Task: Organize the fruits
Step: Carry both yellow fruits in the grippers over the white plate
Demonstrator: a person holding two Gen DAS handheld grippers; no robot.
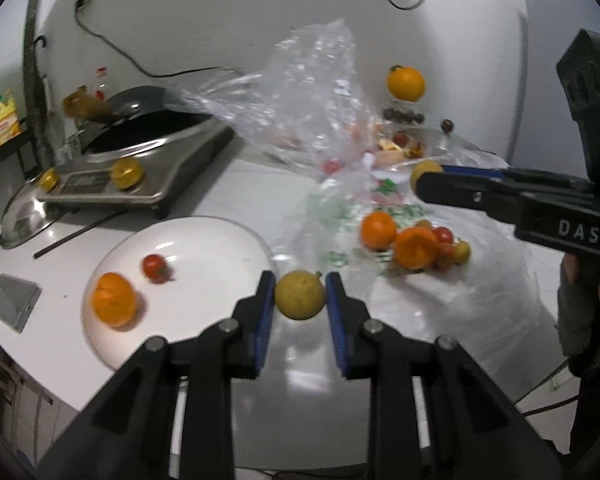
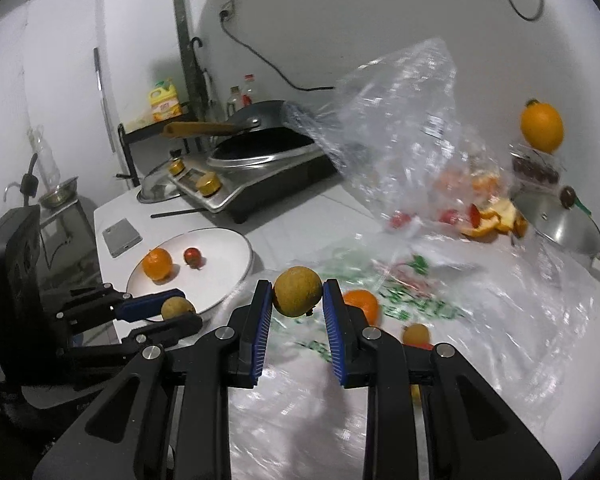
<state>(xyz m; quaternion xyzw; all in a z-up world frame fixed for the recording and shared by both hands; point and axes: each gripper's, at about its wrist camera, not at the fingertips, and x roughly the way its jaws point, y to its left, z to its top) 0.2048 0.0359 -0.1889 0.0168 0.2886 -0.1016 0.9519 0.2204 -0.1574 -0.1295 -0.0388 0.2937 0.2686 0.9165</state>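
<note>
On the left wrist view, the left gripper [image 1: 300,296] clamps a yellow-brown round fruit [image 1: 300,295] just beside the white plate [image 1: 204,240] rim, over bare counter. That plate carries a mandarin [image 1: 114,305] and a cherry tomato [image 1: 155,268]. From the right wrist view, the right gripper [image 2: 297,300] pinches a second brown fruit [image 2: 297,291] above crinkled plastic bags [image 2: 480,320]; the plate lies left, near the counter edge.
</note>
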